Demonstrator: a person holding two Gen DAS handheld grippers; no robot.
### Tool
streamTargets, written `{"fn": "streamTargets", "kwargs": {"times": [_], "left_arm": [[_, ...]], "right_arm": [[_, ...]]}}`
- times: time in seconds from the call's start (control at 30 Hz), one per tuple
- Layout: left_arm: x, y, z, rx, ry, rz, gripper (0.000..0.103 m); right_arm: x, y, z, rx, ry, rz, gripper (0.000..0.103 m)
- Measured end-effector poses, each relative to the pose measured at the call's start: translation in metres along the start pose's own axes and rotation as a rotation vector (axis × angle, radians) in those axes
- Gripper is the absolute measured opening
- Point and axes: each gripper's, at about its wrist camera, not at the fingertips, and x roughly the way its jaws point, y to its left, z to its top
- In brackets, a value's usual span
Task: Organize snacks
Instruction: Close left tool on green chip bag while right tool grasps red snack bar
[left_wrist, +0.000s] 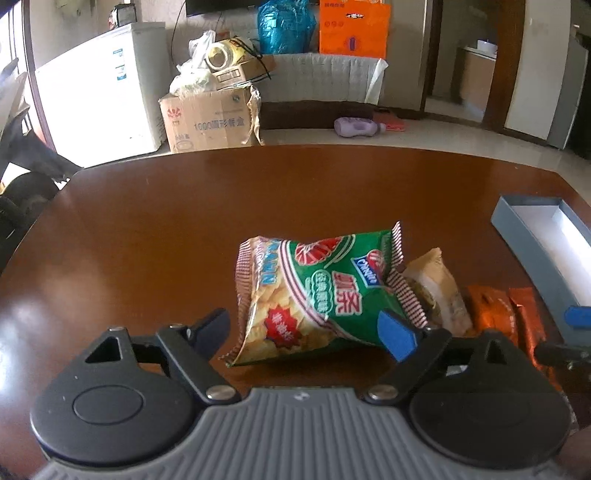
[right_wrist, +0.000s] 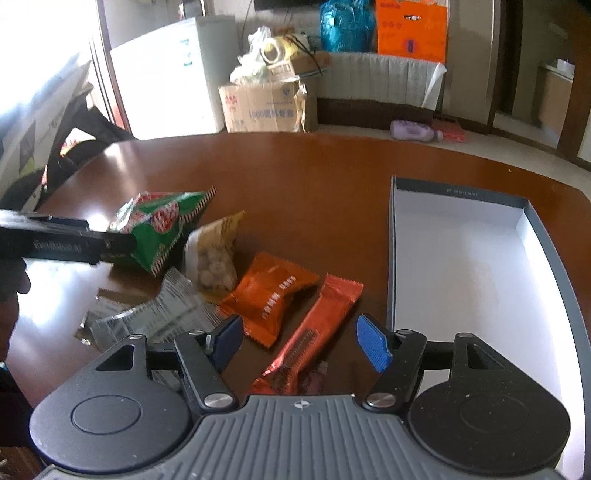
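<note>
Left wrist view: green chip bag is seen propped off the table, so a slip or crushed chips can be expected if it's pinched only by the crimped edge w/ the left gripper, whose jaws are spread wide around it, blue pad just touching, nothing clamped yet. Right gripper is held wide open too, gripping nothing, above the red bar wrapper, beside the open box.

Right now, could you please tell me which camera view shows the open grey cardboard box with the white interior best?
The right wrist view: the open grey cardboard box with the white interior shows nearly whole there, with nothing inside. The left wrist view catches only a slice of it at the right edge of the brown wooden table.
</note>
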Motion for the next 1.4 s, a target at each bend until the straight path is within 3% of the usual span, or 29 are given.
{"fn": "streamTargets", "kwargs": {"times": [0.27, 0.6, 0.97, 1.1, 1.2, 1.4], "left_arm": [[0.005, -0.025, 0.008, 0.093, -0.021, -0.014, 0.089], [0.030, -0.017, 0.015, 0.007, 0.012, -0.037, 0.089], [0.036, -0.011, 0.020, -0.068, -0.008, -0.064, 0.089], [0.040, -0.007, 0.014, -0.098, 0.000, -0.067, 0.095], [0.045, -0.009, 0.014, -0.091, 0.011, -0.057, 0.101], [0.058, -0.015, 0.011, -0.048, 0.019, -0.048, 0.103]], "right_arm": [[0.008, 0.003, -0.004, -0.031, 0.024, -0.021, 0.069], [0.022, 0.012, -0.004, -0.061, 0.070, -0.022, 0.055], [0.030, 0.019, -0.007, -0.093, 0.082, -0.042, 0.053], [0.031, 0.022, -0.007, -0.094, 0.084, -0.042, 0.053], [0.032, 0.022, -0.007, -0.096, 0.083, -0.042, 0.053], [0.032, 0.022, -0.006, -0.087, 0.081, -0.039, 0.048]]}}
